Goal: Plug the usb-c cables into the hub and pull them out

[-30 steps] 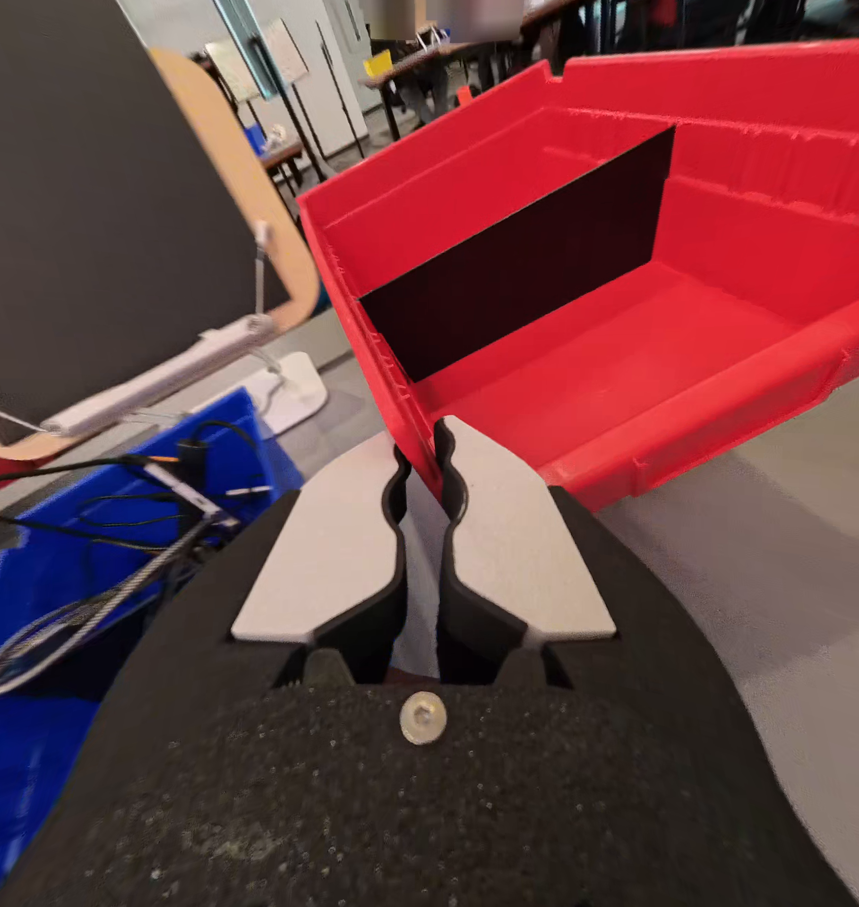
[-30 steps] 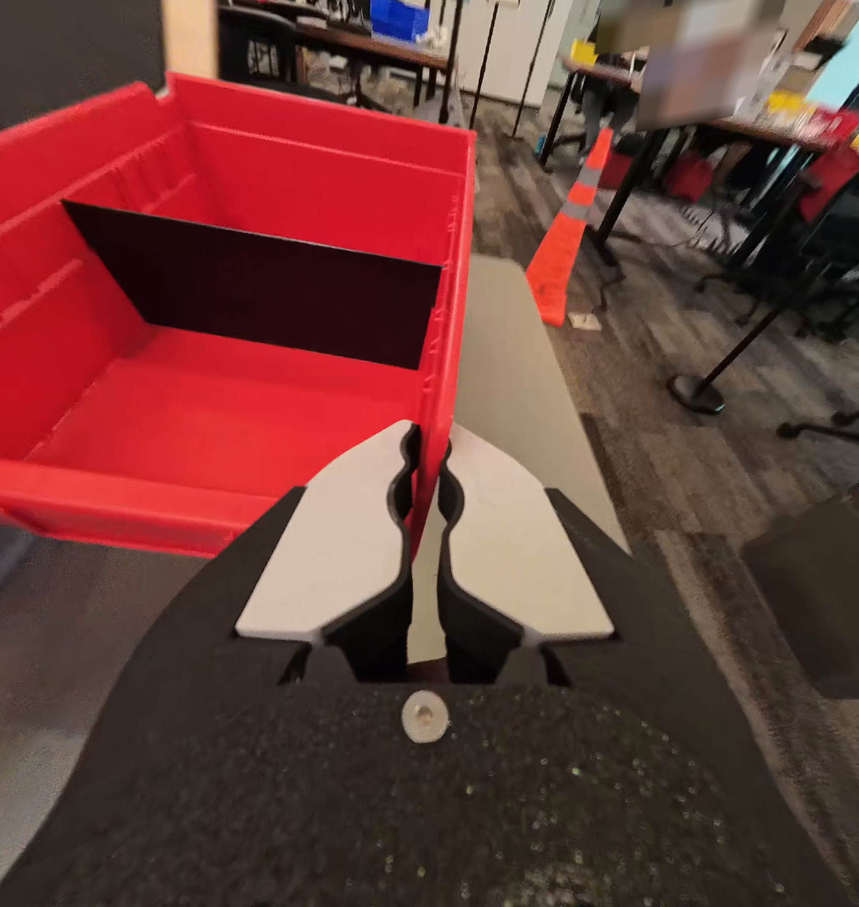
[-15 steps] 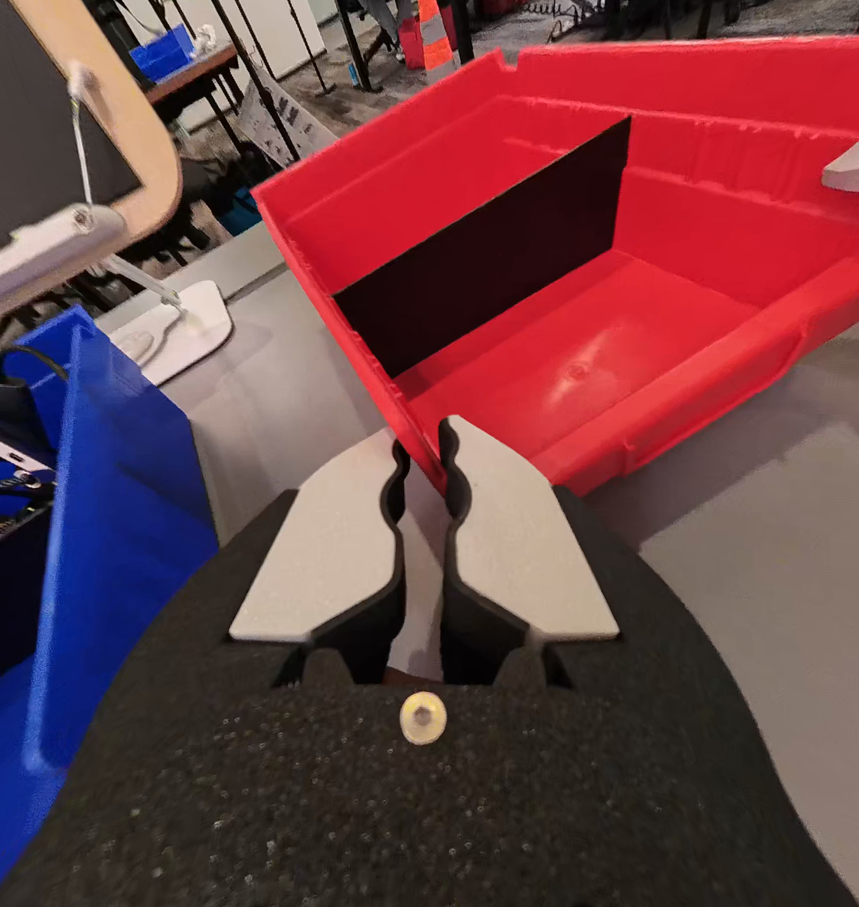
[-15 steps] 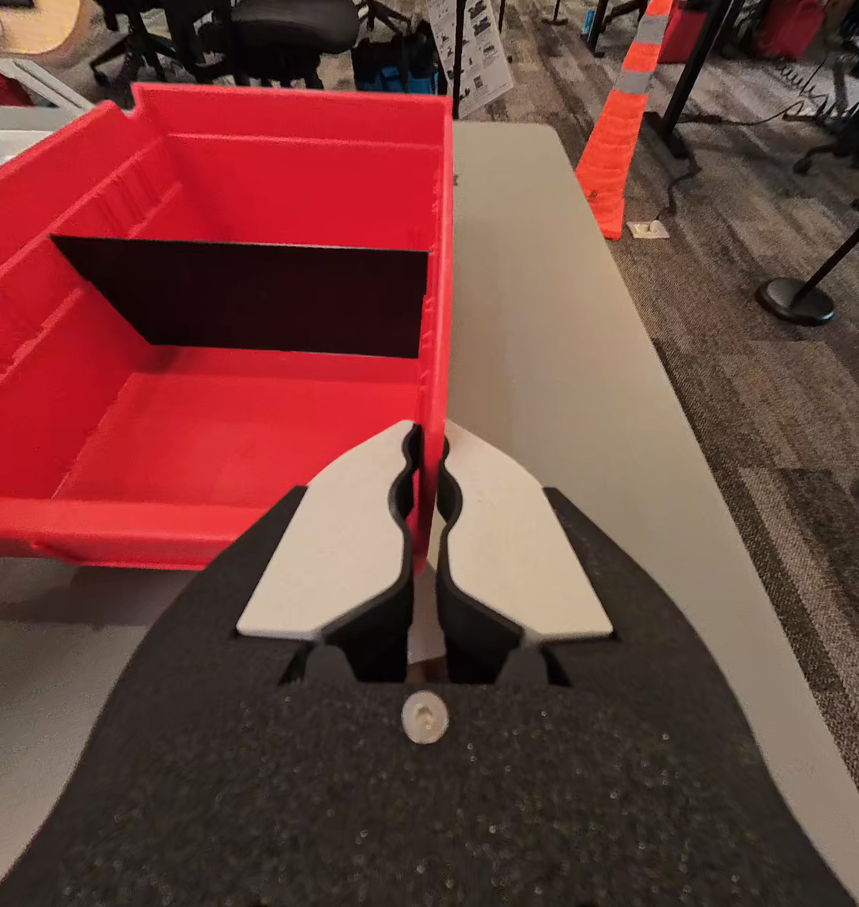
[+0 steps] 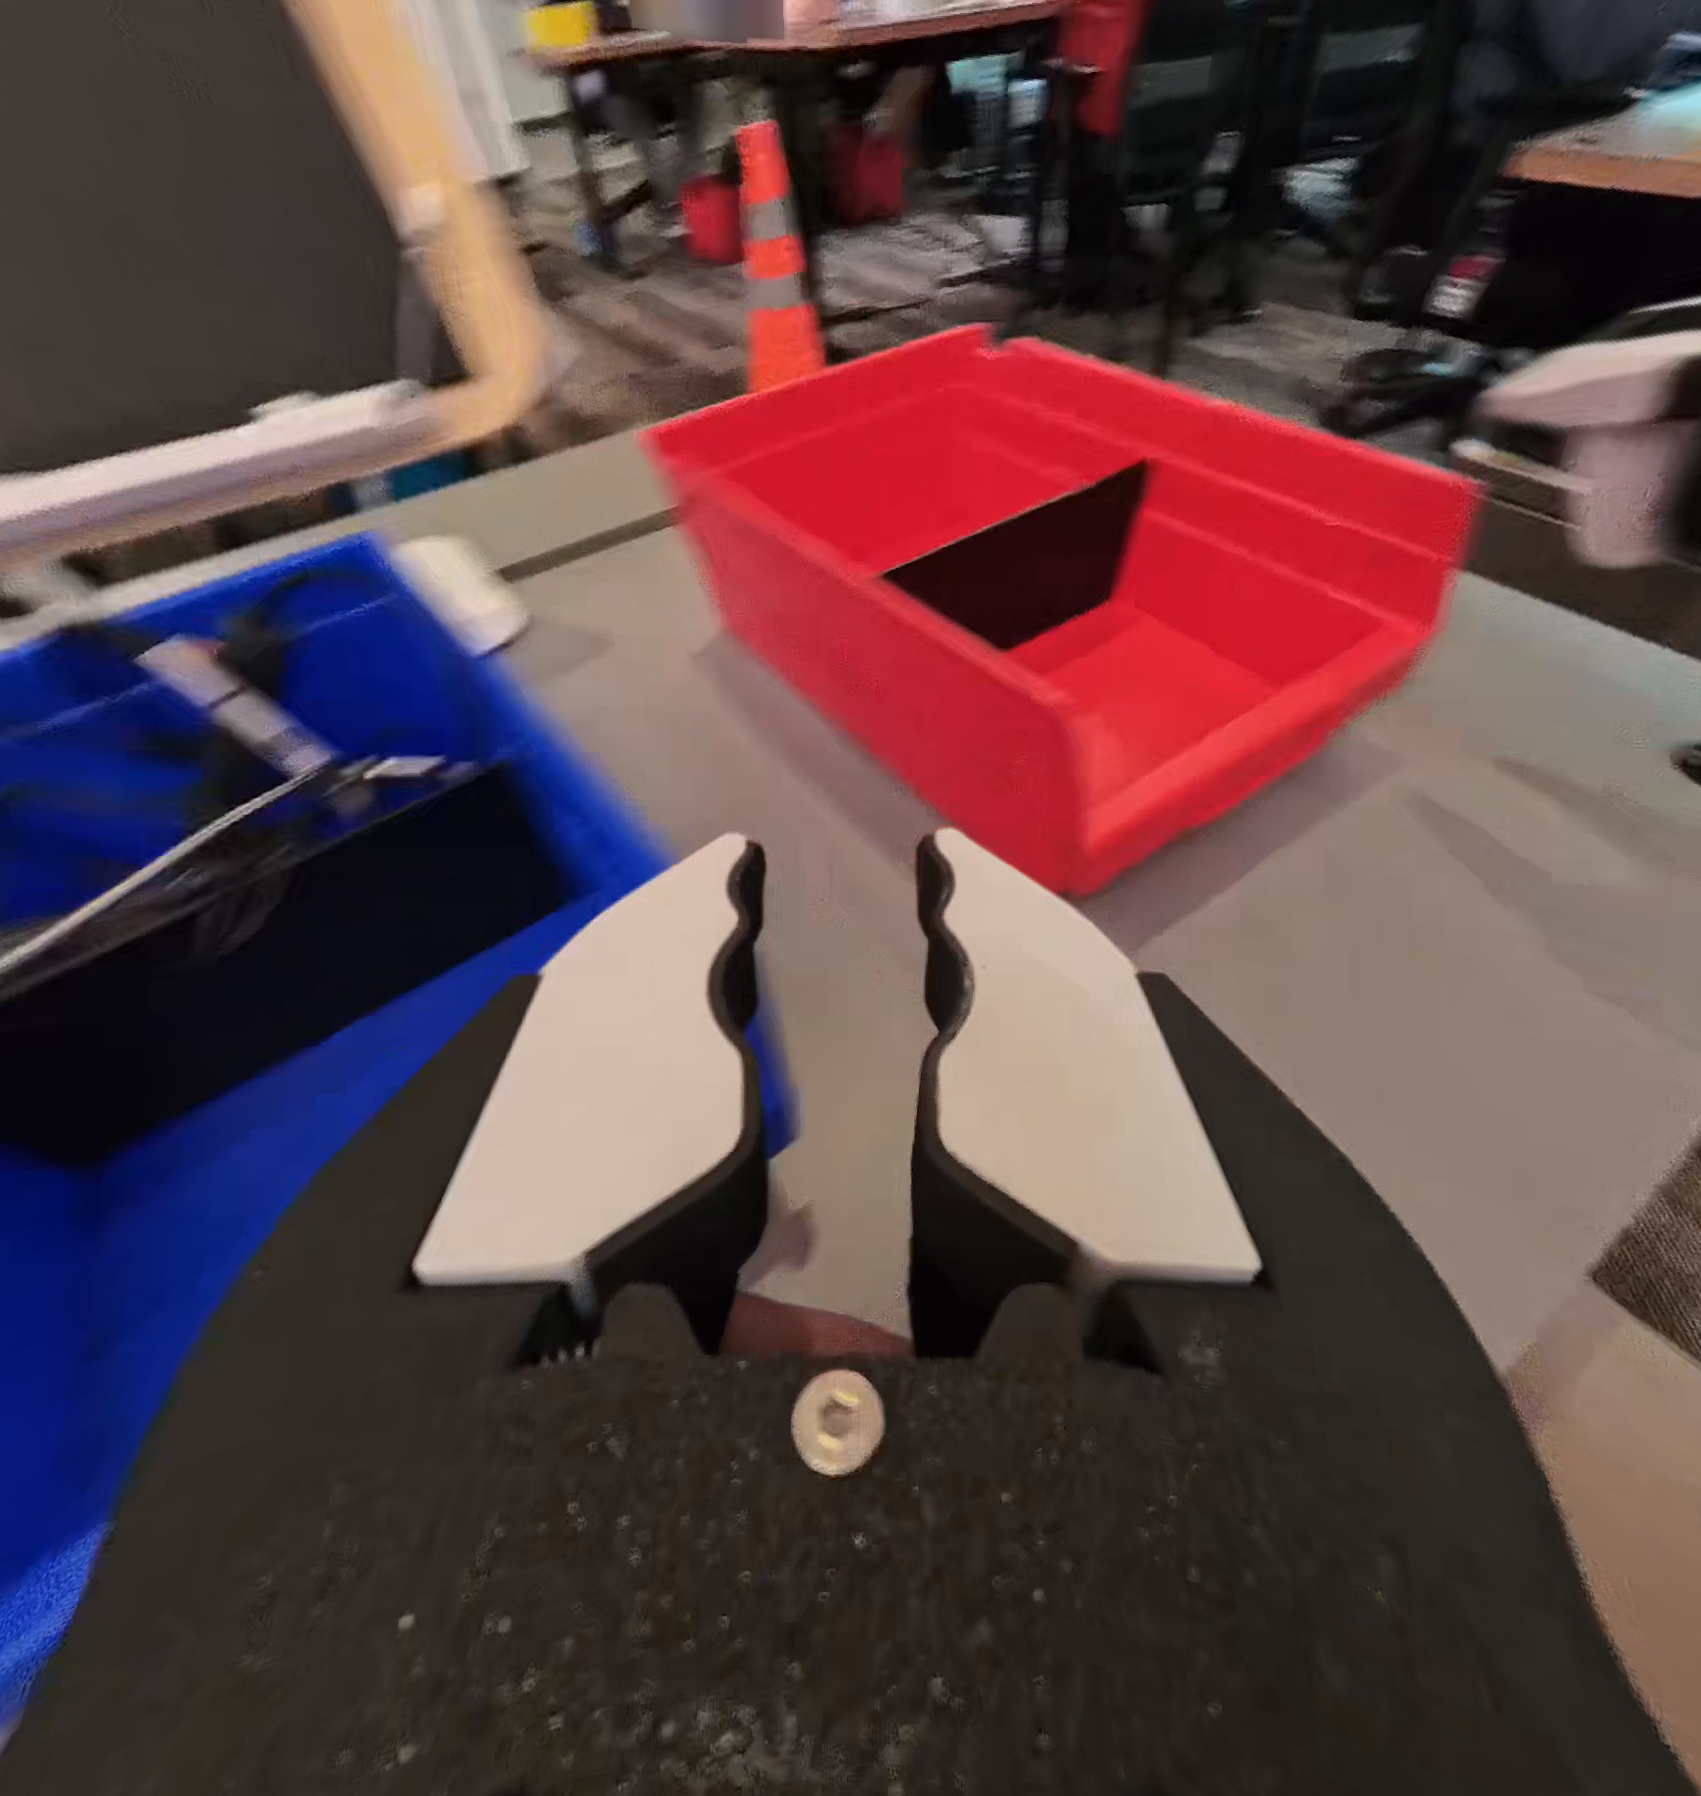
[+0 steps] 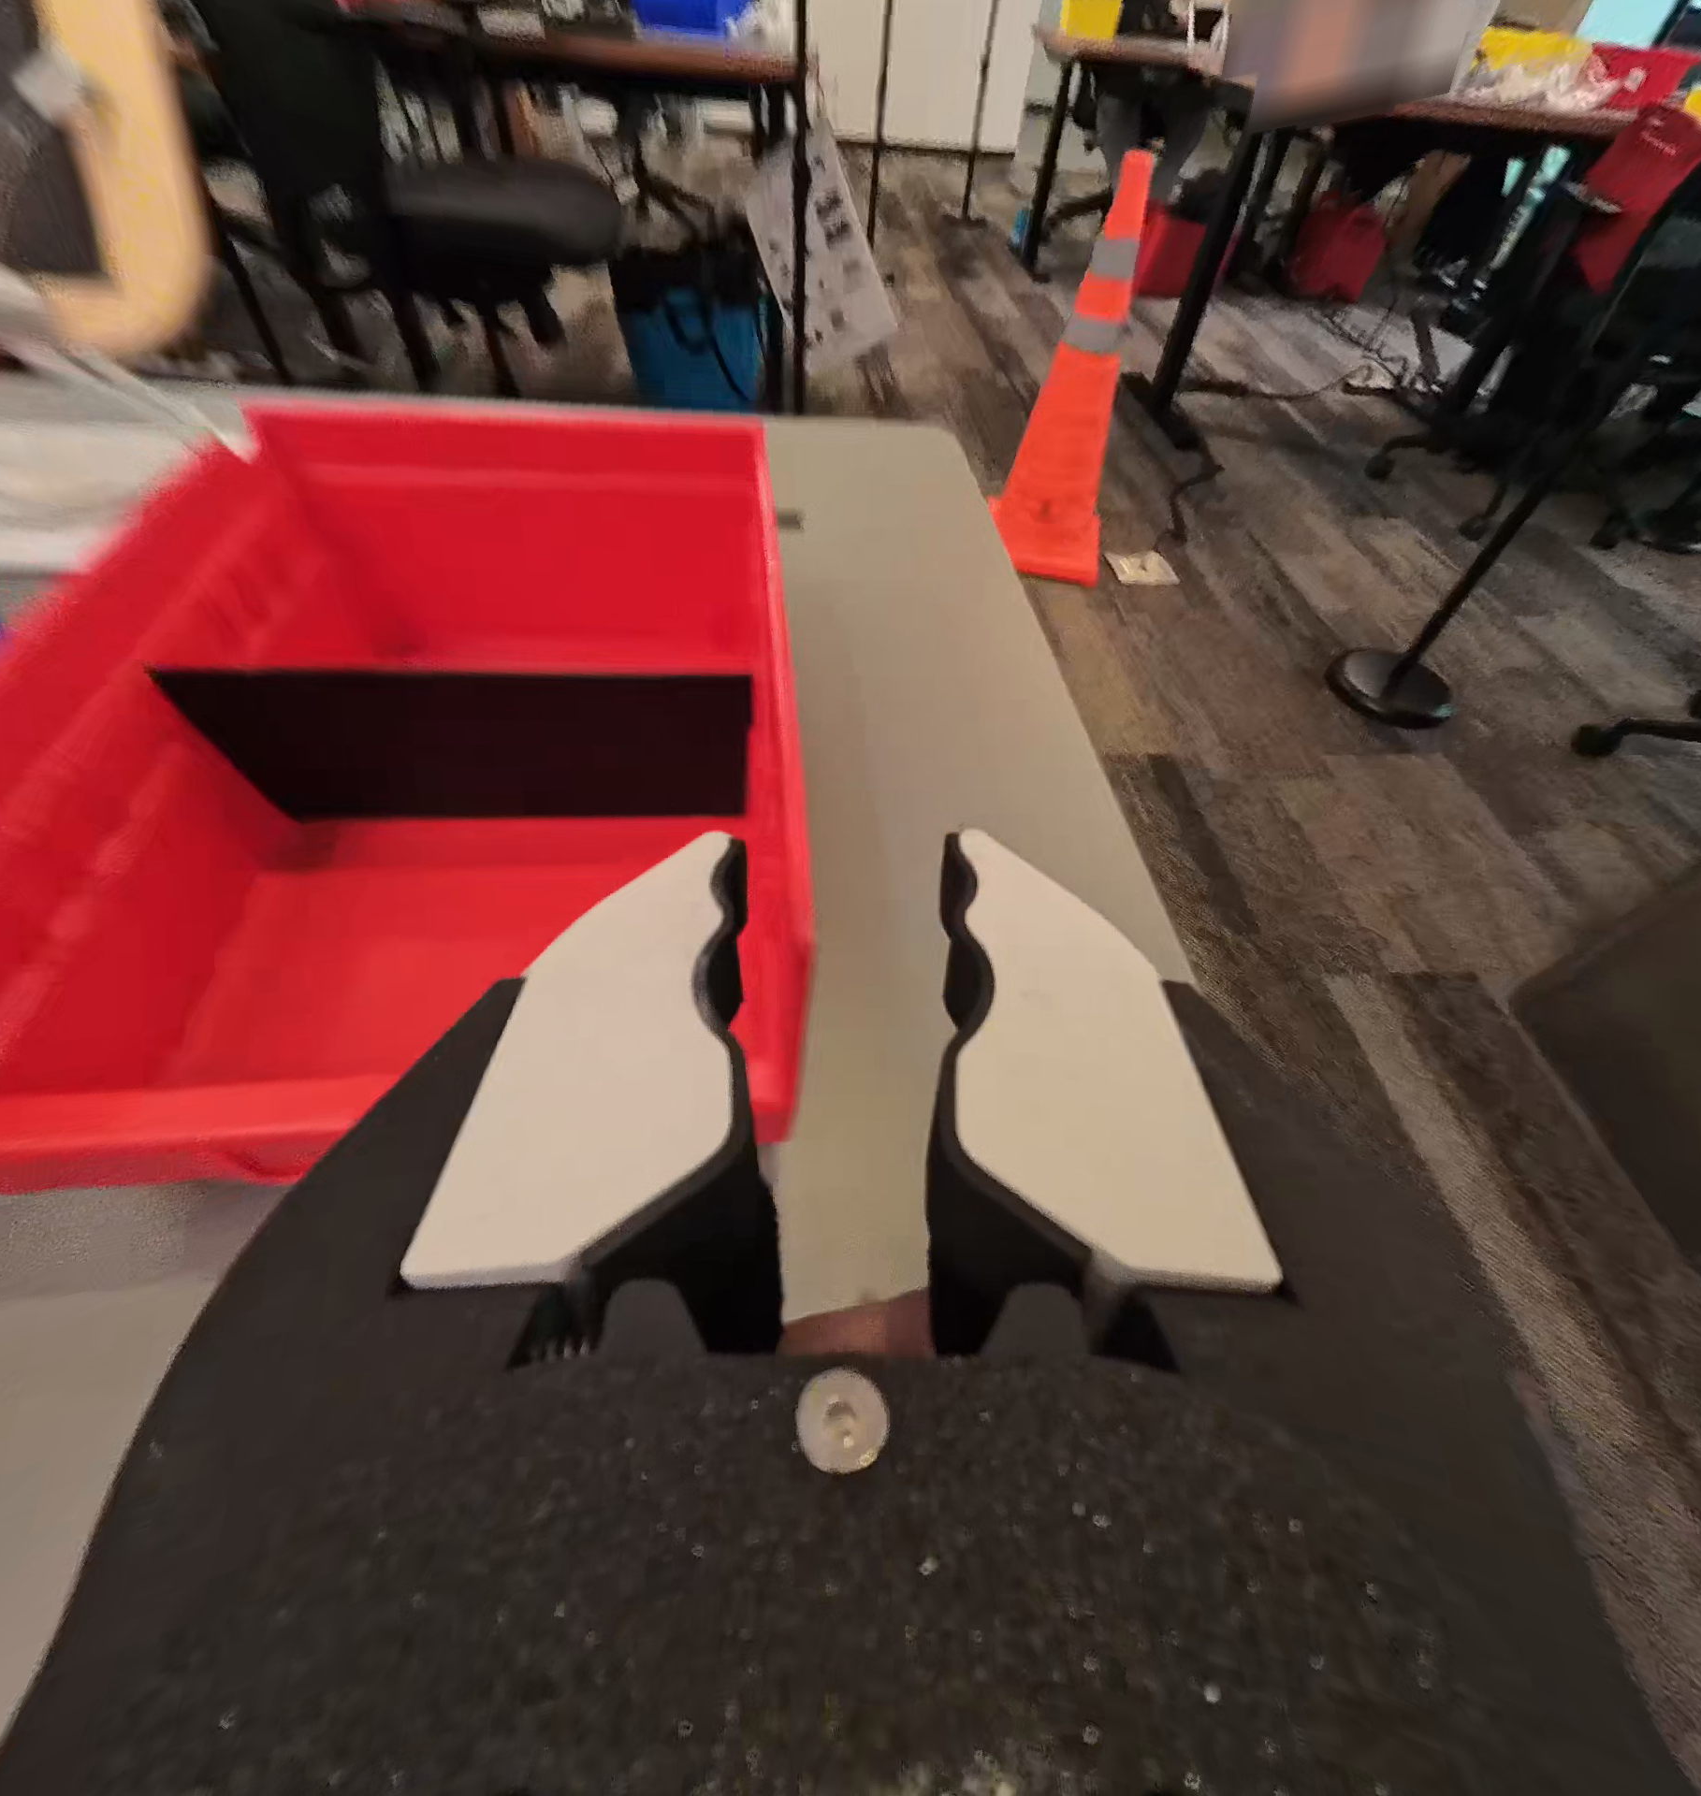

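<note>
Grey table [image 6: 885, 680] — cluttered office beyond

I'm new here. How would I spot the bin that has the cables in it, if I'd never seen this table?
Start at the grey table, where two plastic bins sit side by side. The blue bin is the one on the left, nearest the left hand-held gripper. Unlike the empty red bin beside it, it holds dark cables and a slim silver device, which is blurred.

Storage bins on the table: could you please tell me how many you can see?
2: a blue bin at left, holding cables, and a red bin at right. Others may lie outside view.
</note>
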A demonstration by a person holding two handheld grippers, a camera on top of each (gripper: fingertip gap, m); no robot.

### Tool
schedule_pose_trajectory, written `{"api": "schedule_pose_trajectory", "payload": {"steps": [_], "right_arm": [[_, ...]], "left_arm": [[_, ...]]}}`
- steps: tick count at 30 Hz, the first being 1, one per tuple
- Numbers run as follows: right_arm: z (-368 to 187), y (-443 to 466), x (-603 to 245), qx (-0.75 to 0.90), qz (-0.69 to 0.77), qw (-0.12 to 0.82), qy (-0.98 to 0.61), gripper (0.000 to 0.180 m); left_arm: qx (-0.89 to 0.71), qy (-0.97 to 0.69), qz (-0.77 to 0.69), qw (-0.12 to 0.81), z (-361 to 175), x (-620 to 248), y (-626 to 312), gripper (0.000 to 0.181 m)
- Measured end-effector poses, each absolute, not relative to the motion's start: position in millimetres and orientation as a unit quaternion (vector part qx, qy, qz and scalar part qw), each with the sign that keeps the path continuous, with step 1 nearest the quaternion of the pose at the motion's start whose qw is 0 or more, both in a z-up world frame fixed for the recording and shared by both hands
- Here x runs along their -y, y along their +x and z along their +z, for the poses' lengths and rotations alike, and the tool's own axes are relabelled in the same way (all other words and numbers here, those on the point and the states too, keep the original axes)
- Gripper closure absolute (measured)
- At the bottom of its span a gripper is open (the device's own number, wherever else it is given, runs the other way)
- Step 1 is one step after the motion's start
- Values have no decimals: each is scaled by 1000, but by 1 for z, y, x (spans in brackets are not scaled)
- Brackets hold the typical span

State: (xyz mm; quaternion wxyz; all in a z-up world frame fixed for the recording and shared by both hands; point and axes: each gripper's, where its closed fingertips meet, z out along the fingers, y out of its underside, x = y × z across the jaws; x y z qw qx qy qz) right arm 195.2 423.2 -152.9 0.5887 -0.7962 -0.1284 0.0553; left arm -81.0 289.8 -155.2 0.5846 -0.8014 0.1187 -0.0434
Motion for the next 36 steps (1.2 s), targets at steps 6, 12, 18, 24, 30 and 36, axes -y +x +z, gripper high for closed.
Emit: {"api": "schedule_pose_trajectory", "payload": {"steps": [6, 12, 18, 24, 30, 36], "right_arm": [[-109, 56, -368, 241, 195, 590, -745, 140], [-168, -88, -311, 335, 243, 510, -754, 131], [-211, -127, -307, 285, 193, 498, -796, 141], [-215, -124, -317, 221, 172, 515, -810, 175], [-211, -127, -315, 213, 133, 533, -808, 176], [-187, -156, -294, 191, 130, 562, -795, 176]], "left_arm": [[24, -798, 51, 600, -158, -230, -242, 136], [57, -829, 48, 554, -201, -219, -294, 137], [37, -830, 76, 552, -207, -230, -301, 148], [44, -843, 57, 534, -218, -241, -306, 175], [38, -849, 50, 525, -219, -239, -310, 176], [48, -833, 67, 548, -193, -227, -343, 177]]}}
